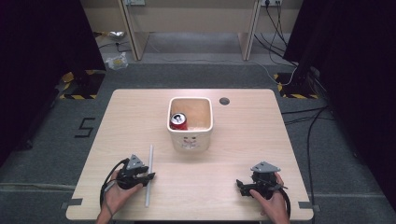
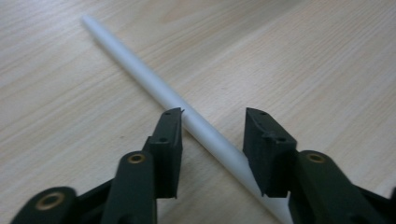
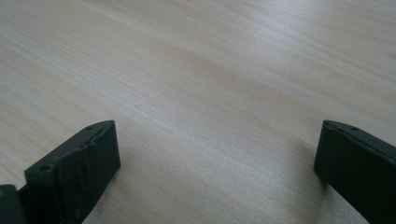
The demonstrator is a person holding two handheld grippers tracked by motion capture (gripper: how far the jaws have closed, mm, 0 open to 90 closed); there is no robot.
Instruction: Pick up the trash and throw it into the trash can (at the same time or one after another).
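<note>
A long white rod (image 1: 149, 175) lies flat on the wooden table (image 1: 233, 154), near its front left. My left gripper (image 1: 148, 177) sits low over the rod's middle. In the left gripper view the rod (image 2: 154, 84) runs diagonally between the two black jaws, which stand open on either side of it with a gap; the left gripper (image 2: 213, 122) is not clamped on it. My right gripper (image 1: 239, 184) rests at the front right, held in a hand. In the right gripper view its jaws are spread wide over bare wood, and the right gripper (image 3: 217, 128) holds nothing.
A white square bin (image 1: 190, 135) stands at the table's middle with a red drinks can (image 1: 178, 121) inside. A small dark round hole (image 1: 224, 101) sits near the table's far edge. Cables and desk legs lie on the floor beyond.
</note>
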